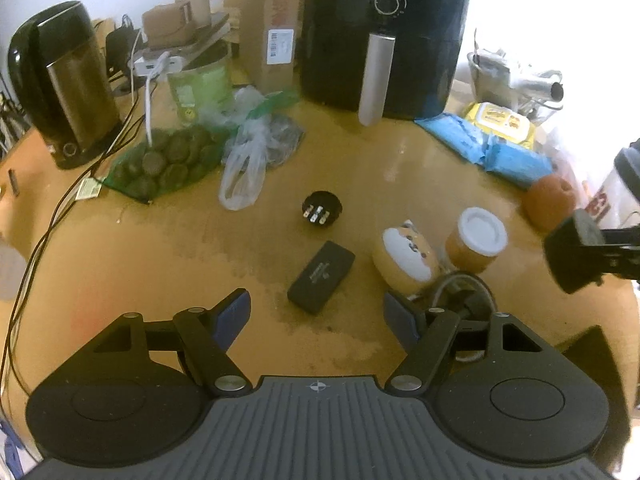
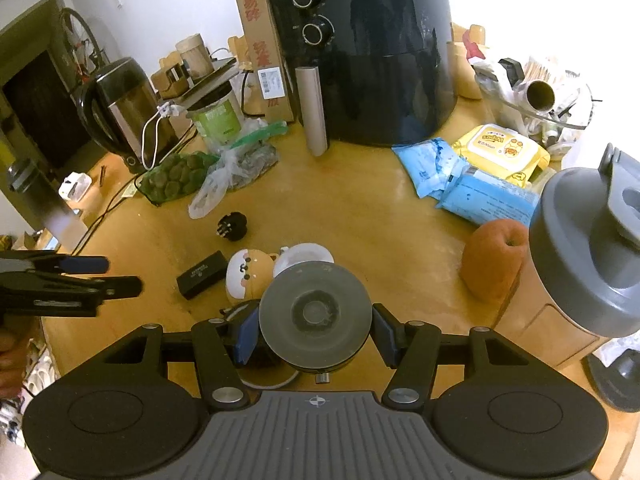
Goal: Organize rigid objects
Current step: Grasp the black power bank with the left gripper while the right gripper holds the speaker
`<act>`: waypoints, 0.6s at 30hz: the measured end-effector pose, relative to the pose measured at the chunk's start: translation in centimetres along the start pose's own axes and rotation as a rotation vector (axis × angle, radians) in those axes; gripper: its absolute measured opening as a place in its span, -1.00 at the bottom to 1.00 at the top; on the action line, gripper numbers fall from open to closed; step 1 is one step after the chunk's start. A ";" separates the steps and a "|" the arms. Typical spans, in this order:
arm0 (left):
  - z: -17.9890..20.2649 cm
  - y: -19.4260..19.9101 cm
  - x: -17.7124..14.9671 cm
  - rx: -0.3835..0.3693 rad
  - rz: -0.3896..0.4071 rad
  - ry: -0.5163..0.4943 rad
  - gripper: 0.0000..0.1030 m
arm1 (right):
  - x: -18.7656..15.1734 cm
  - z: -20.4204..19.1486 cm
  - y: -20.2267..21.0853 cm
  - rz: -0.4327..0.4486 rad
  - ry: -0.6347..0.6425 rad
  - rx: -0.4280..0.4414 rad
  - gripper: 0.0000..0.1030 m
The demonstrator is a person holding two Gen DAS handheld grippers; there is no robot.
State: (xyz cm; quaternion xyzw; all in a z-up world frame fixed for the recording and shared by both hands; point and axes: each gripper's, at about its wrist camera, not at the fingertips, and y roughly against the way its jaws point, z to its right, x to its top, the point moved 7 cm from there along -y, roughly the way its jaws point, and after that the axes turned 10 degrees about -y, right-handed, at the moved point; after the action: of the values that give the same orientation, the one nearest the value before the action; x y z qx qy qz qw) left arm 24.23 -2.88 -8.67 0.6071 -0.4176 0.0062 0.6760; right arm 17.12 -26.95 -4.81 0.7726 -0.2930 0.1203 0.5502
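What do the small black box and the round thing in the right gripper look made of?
Small black box: matte, hard-edged with pale print, probably plastic or coated card. Round thing between the right gripper pads: smooth grey disc with soft sheen, likely plastic or rubber.

Seen from the left gripper (image 1: 317, 316), the flat case (image 1: 321, 277) lies on the table (image 1: 120, 264) just ahead of the fingertips, with the round plug adapter (image 1: 321, 209) farther ahead. To the right of the case sits the round toy (image 1: 405, 257), then the capped jar (image 1: 476, 240) and the fruit (image 1: 550, 202) farther right. The air fryer (image 1: 384, 36) stands far ahead, the kettle (image 1: 64, 84) far ahead-left (cables trail before it). A disc-topped object (image 2: 315, 314) sits between the right gripper's (image 2: 315, 330) fingers.
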 end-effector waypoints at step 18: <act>0.2 -8.5 0.0 -0.030 -0.136 -0.114 0.41 | -1.9 0.9 2.9 0.019 -0.086 -0.005 0.19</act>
State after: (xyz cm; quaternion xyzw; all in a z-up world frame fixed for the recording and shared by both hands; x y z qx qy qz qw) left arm 28.54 -5.32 -15.63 0.6234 -0.4130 -0.0806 0.6590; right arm 13.80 -27.86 -3.81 0.7728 -0.3239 0.0915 0.5381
